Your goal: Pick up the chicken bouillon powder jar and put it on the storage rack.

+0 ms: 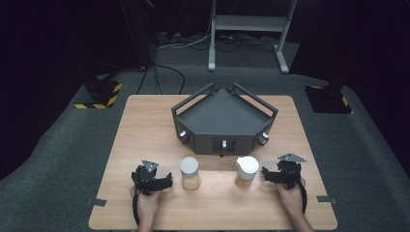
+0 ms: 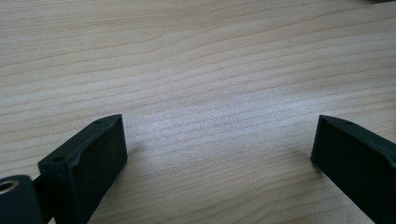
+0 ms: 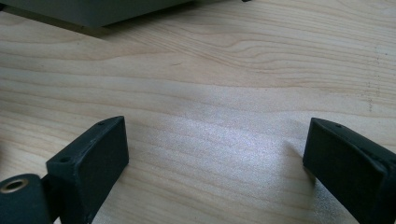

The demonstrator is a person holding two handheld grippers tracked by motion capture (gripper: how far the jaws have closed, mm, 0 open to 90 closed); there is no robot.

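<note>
Currently, both tools, left tool [image 1: 170, 181] and right tool [image 1: 264, 173], are resting jaws apart near two upright lidded jars [image 1: 190, 173] on the counter [image 1: 145, 135]; probably light, rigid, slippery, best gripped mid-body.

At the lower left of the high view, the left gripper [image 1: 167, 181] is being shown as a compact black block, topped by a grey three-cornered plate and trailed by a black cable running along the forearm. At the lower right, the right gripper [image 1: 265, 174] is being shown built alike, with its own grey plate and a black cable looping beside the wrist. No sleeves are being seen on the forearms. In both gripper views, two matt black jaws with finely ribbed inner faces and small screw holes are being displayed, and a brass-coloured ring is being shown at the bottom left corner.
</note>
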